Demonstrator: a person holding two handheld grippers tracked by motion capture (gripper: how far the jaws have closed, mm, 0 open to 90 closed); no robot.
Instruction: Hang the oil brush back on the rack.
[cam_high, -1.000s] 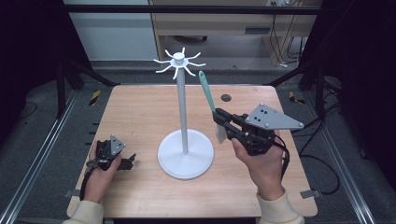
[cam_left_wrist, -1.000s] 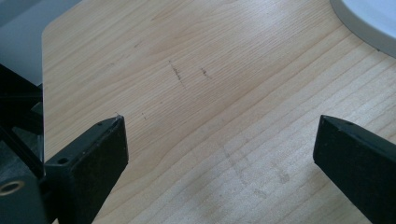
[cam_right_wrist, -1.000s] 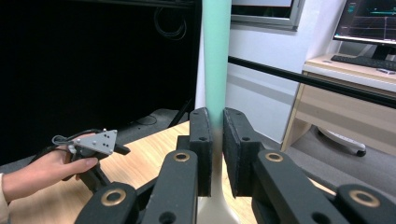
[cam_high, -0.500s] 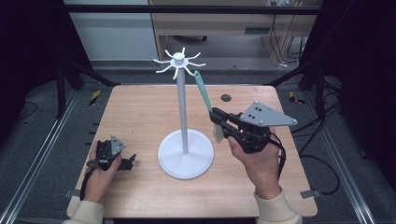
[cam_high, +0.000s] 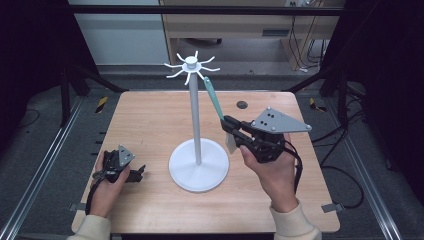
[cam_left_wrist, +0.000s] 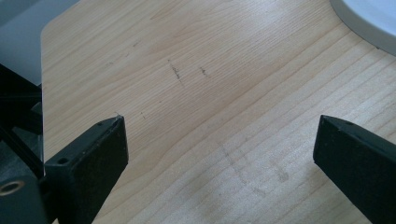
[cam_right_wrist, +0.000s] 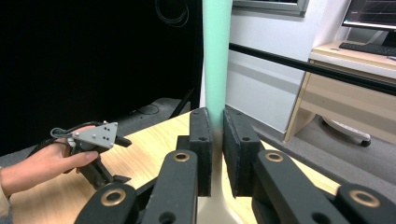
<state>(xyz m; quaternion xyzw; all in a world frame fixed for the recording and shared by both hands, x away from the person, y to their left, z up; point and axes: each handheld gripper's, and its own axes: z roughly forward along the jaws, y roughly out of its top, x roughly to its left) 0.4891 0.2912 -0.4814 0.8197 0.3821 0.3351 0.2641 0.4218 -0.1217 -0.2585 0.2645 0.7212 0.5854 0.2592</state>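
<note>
Since the earlier high view, the right claw (cam_high: 231, 126) has carried the teal-handled spatula with a pale flat blade (cam_high: 214, 98) slightly leftward, so its handle tip now lies closer to the hooks at the top of the stand; the left claw (cam_high: 141, 172) has kept its place.

Left claw: resting low at the near left of the pale wooden bench (cam_high: 150, 125), held in the person's left hand (cam_high: 107, 187). In the left gripper view the two black, matt, block-shaped jaws stand wide apart with nothing between them, over bare wood grain bearing a few faint dark scuffs.

Centre: white stand with a round flat base (cam_high: 199, 164), a slim straight pole, and a crown of short curved hooks radiating from a small cap (cam_high: 190, 65). Surface smooth and slightly glossy. It stands upright on the bench.

Right claw: held above the bench by the right hand (cam_high: 274, 175), just right of the pole. In the right gripper view its jaws are nearly closed and clamp the spatula where the smooth teal handle meets the cream blade. The handle rises, tilted up and left toward the hooks; whether it touches one cannot be told. The blade hangs below the jaws, clear of the bench.
</note>
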